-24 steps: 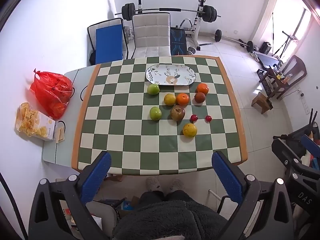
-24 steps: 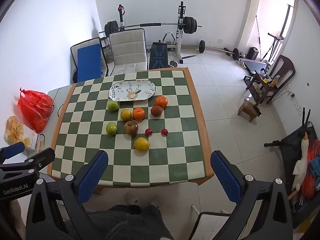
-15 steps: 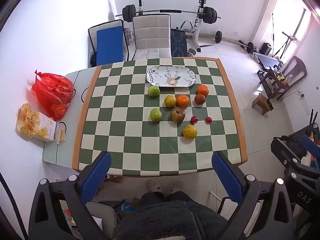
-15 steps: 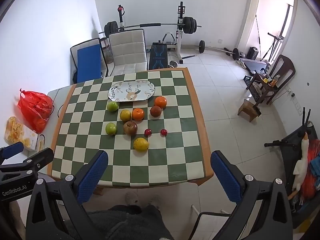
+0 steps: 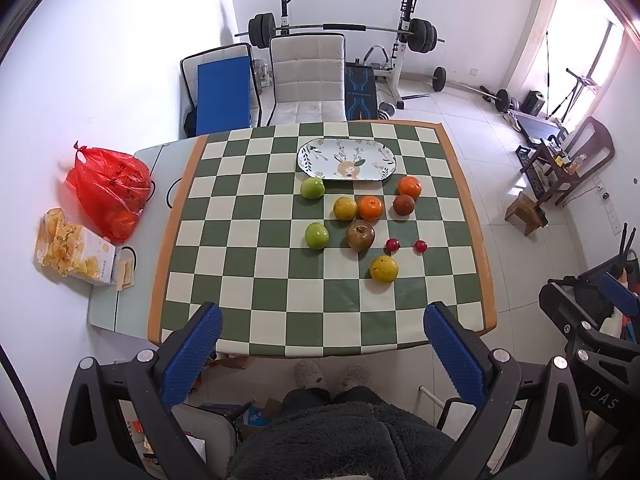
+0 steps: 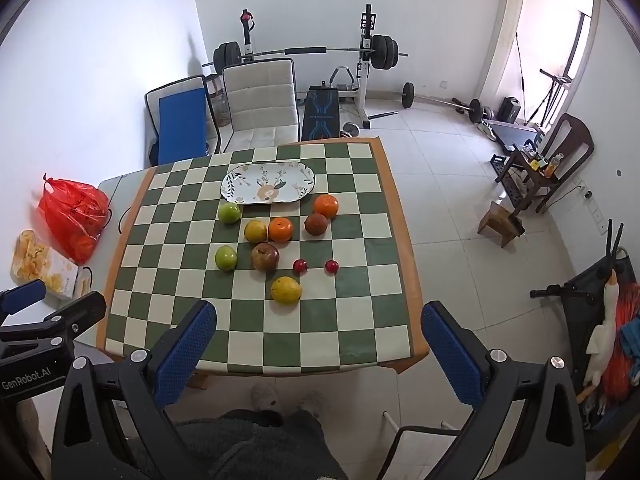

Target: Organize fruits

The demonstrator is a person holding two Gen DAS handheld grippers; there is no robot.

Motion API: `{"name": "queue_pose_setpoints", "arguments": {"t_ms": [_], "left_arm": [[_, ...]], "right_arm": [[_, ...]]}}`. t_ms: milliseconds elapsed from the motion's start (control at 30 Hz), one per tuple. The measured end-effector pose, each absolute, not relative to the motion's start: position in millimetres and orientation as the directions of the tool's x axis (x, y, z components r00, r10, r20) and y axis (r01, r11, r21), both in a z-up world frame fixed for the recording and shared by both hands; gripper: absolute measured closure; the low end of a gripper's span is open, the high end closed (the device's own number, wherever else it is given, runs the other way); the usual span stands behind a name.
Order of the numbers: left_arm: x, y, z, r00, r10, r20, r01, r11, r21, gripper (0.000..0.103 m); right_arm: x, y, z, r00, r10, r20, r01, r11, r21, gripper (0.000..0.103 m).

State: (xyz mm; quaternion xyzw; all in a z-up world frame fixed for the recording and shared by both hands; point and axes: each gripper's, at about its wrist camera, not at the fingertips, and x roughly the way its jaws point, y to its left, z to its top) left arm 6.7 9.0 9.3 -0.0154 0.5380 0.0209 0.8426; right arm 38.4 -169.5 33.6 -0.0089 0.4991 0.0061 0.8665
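On the checkered tabletop (image 5: 248,280), the oval plate (image 5: 346,159) sits bare, round fruits scattered just before it. Both grippers (image 5: 320,320) (image 6: 318,318) hang above, jaws spread wide, empty. The firm brown apple (image 5: 360,236) likely wants gripping across its widest part; the red cherries (image 5: 392,245) look light and roll-prone.

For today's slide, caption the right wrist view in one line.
Open right gripper high above ten loose fruits beside an empty plate on the checkered table.
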Motion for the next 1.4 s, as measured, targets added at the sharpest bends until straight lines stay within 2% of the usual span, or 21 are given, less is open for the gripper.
{"name": "queue_pose_setpoints", "arguments": {"t_ms": [1233,1400], "left_arm": [[15.0,6.5,28.6,0.437,0.011,-0.899,-0.055,0.998,-0.015,0.000],[13.9,6.0,29.6,0.436,0.009,-0.900,-0.054,0.998,-0.016,0.000]], "right_arm": [[42.1,-161.2,39.7,0.508,-0.002,-0.861,-0.012,1.000,-0.010,0.000],[53.3,-151.1,61.2,0.513,-0.003,-0.859,-0.017,1.000,-0.014,0.000]]}}
